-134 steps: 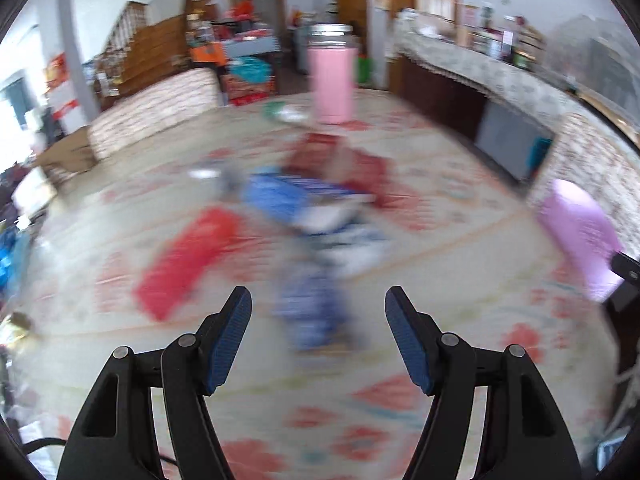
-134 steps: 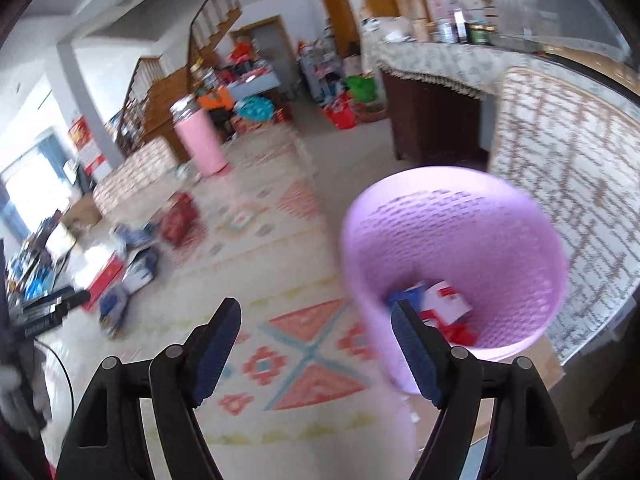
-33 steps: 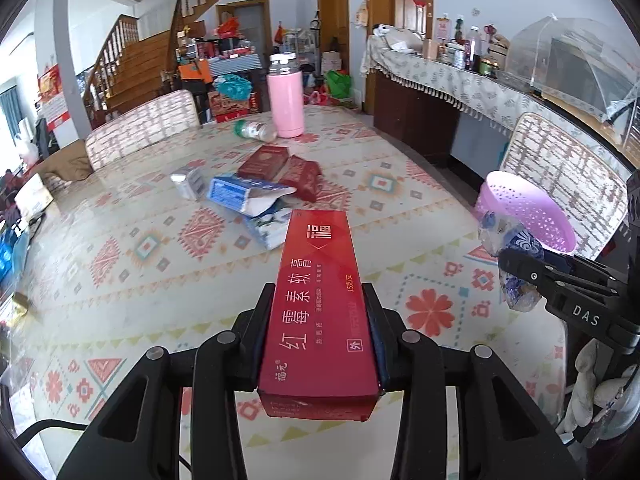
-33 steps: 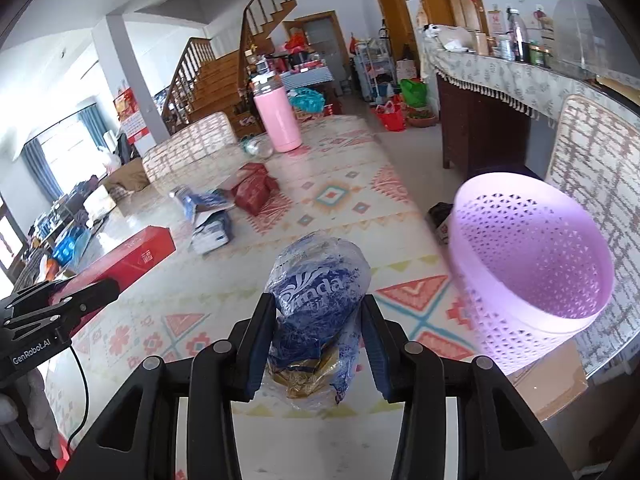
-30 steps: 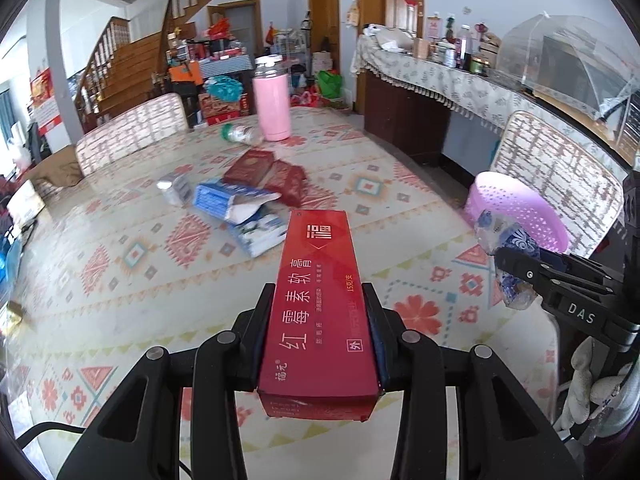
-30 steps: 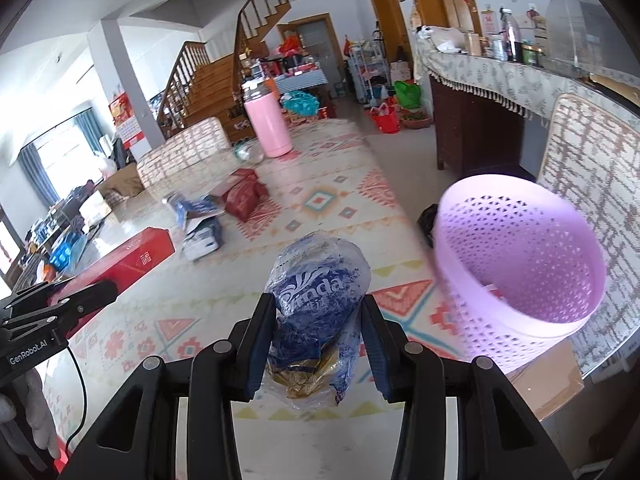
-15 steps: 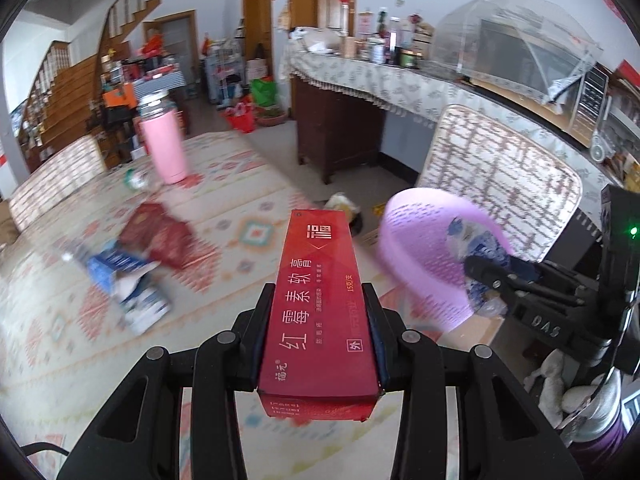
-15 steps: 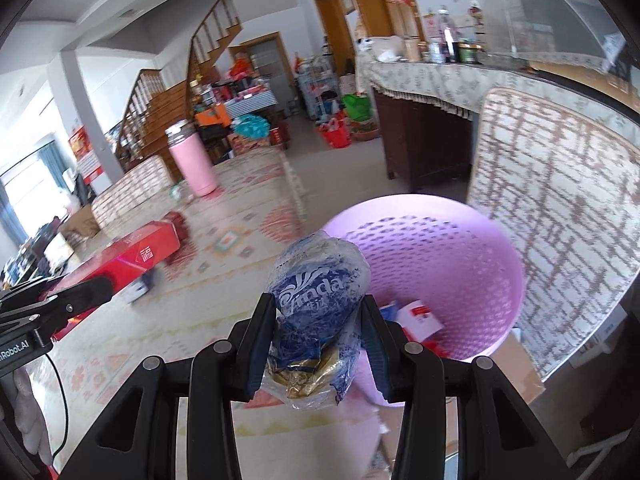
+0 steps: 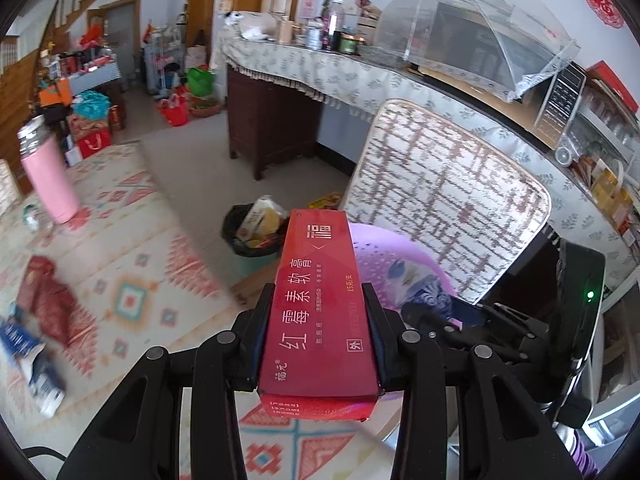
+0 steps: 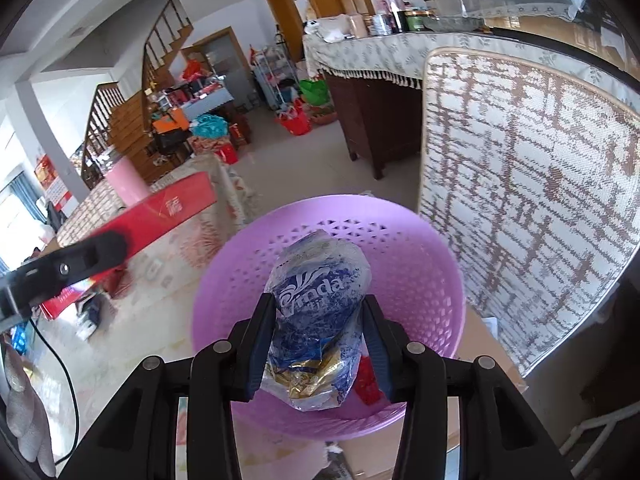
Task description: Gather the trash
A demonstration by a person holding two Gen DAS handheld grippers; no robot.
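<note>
right gripper (image 10: 318, 336) easing its jaws around blue wrapper (image 10: 316, 312) over purple basket (image 10: 420, 248) for dropping; left gripper (image 9: 316, 336) clamping red box (image 9: 316, 312), waiting.

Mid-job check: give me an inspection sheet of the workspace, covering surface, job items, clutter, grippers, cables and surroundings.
Surface: patterned tablecloth.
Job's things: red box, blue plastic wrapper, purple basket with some trash inside.
Clutter: red packet, blue-white wrappers, pink bottle.
Grippers: left gripper clamps the box; right gripper holds the wrapper over the basket, jaws just easing open.
Cables: black cable at the left.
Surroundings: woven chair, full bin on the floor.
</note>
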